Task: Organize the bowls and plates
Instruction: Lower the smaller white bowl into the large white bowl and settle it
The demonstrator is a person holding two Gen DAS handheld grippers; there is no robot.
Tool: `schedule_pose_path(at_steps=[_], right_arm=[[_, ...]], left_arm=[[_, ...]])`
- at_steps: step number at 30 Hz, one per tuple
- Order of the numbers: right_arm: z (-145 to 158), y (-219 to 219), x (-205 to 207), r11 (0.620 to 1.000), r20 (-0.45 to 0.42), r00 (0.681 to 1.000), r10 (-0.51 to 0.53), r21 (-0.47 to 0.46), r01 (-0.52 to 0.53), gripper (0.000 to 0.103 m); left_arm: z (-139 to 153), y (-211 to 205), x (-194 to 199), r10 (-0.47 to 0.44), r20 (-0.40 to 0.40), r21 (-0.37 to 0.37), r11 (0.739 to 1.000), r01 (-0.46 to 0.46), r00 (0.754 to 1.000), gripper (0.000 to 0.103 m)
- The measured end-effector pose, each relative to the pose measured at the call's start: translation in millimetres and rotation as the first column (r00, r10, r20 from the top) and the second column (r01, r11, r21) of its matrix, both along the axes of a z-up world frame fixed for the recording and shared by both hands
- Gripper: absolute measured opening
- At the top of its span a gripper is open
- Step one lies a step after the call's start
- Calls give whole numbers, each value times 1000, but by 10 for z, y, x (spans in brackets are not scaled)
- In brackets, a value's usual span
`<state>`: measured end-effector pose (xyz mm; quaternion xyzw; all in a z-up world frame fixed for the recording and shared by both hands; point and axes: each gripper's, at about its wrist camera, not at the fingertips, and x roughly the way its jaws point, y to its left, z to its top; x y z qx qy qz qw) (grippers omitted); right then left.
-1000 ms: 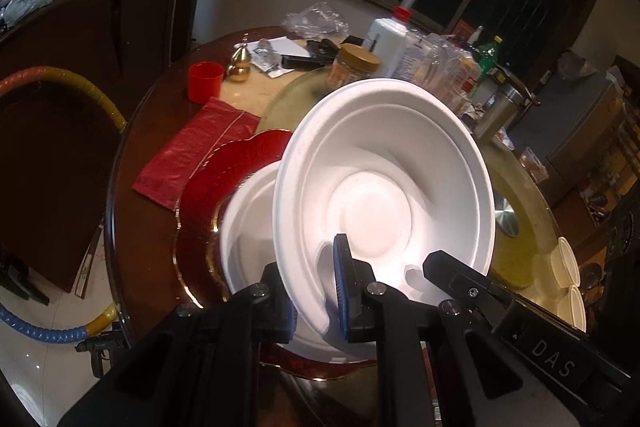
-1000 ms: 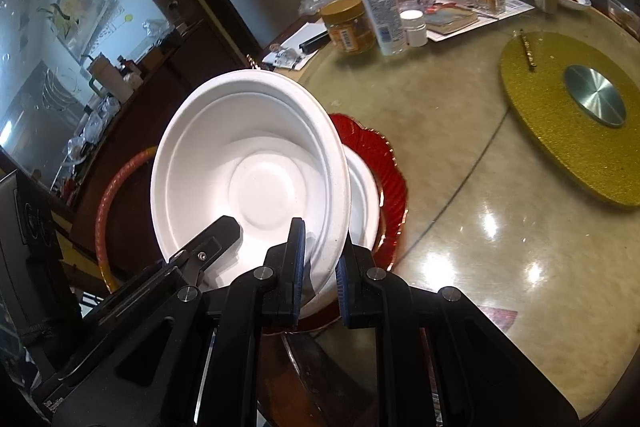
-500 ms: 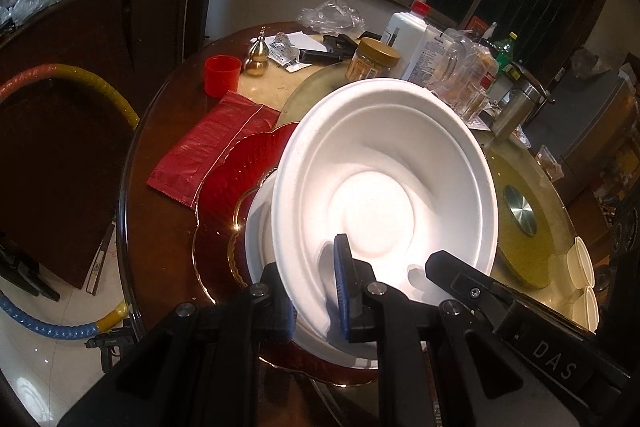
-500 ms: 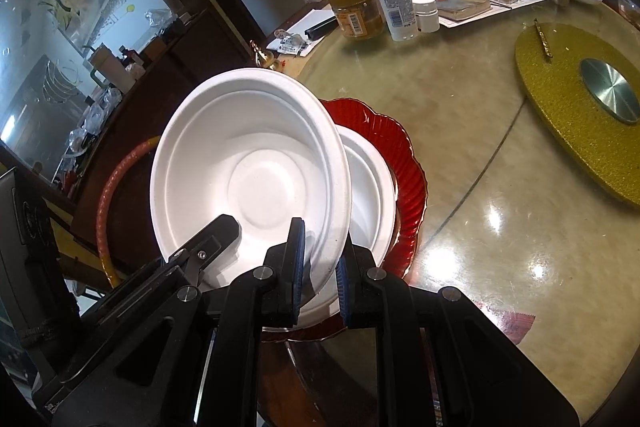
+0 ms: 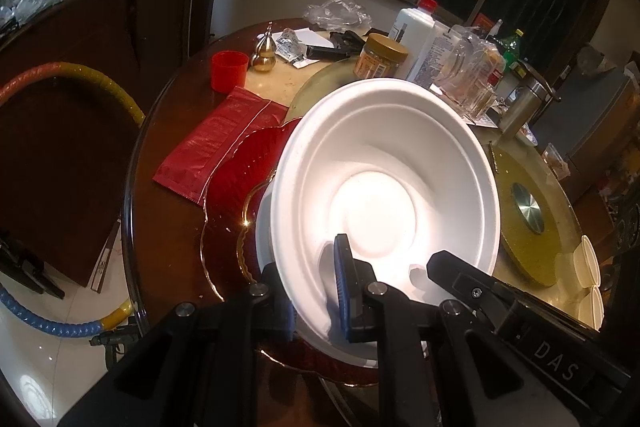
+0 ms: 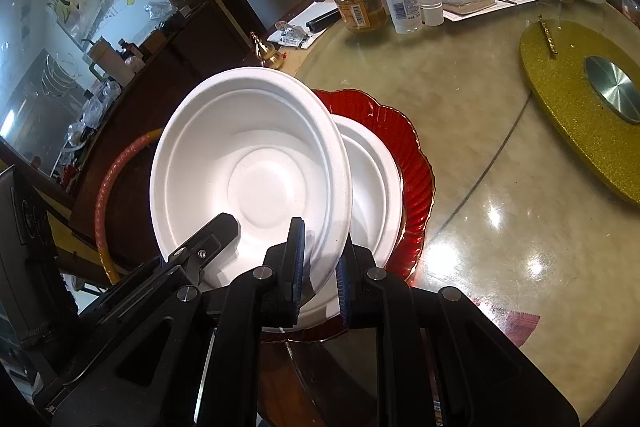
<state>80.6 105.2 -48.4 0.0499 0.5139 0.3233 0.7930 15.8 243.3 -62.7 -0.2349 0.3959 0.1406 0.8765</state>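
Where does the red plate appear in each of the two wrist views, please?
Left wrist view: the red plate shows left of centre, mostly covered by the white bowls.
Right wrist view: the red plate lies just right of centre, behind the bowls.
Shared landmark: the gold-lidded jar near the top.

Left gripper (image 5: 316, 291) clamps white bowl (image 5: 384, 195) rim; red plate (image 5: 236, 195) beneath

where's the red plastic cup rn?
Left wrist view, upper left: the red plastic cup stands near the table's far edge, beside the brass gourd ornament, beyond the red packet.
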Motion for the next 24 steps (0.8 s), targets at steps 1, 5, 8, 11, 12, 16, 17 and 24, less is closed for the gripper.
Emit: schedule_pose_path(at_steps=[1,5,8,11,12,16,17,24], right_arm=[[1,7,-3,1000,1,1000,0,-3,0,14],[9,28,-1,1000,7,1000,4,-16,-4,14],[1,41,1,1000,5,1000,7,-24,-6,14],[-12,48,3,999,2,1000,9,-31,-9,14],[-12,48,3,999,3,1000,9,-33,-9,14],[-6,54,6,999,2,1000,10,-37,-10,14],[-6,59,9,999,2,1000,10,-39,-10,15],[-13,85,33,999,-4,1000,14,-52,-14,15]], left_arm=[[1,-4,-1,0,0,1,1000,0,1000,15],[1,0,-7,-1,1,4,1000,1,1000,15],[-4,6,-13,0,-2,0,1000,0,1000,15],[-12,14,-13,1,-5,1,1000,-1,1000,15],[-13,17,-14,1,-5,0,1000,-1,1000,15],[-14,14,-13,1,-5,1,1000,-1,1000,15],[-12,13,-13,1,-6,1,1000,-1,1000,15],[-19,17,-1,-4,-15,7,1000,4,1000,15]])
